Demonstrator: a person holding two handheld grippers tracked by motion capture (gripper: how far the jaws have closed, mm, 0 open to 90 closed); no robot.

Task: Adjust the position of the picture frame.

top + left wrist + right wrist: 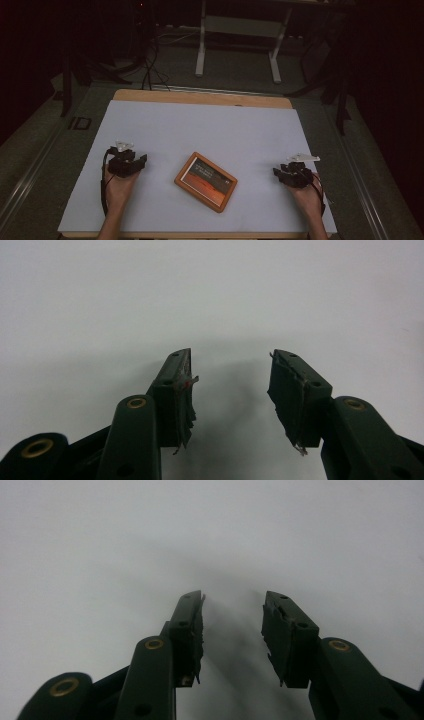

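An orange-framed flat rectangle with a dark picture, like a book or tablet [205, 181], lies at an angle on the white table sheet [200, 130], near the front middle. My left gripper [126, 159] rests on the sheet to its left, held by a hand; its jaws stand open over bare white surface [231, 371] with nothing between them. To the right of the rectangle sits my right gripper [292, 172], open as well, its worn black pads apart above the plain sheet [233, 611]. Neither gripper touches the rectangle.
The wooden table edge [202, 96] shows beyond the sheet's far side. Behind it stands a white metal frame [237, 40] and dark cables [150, 70] on the floor. The room around is dim.
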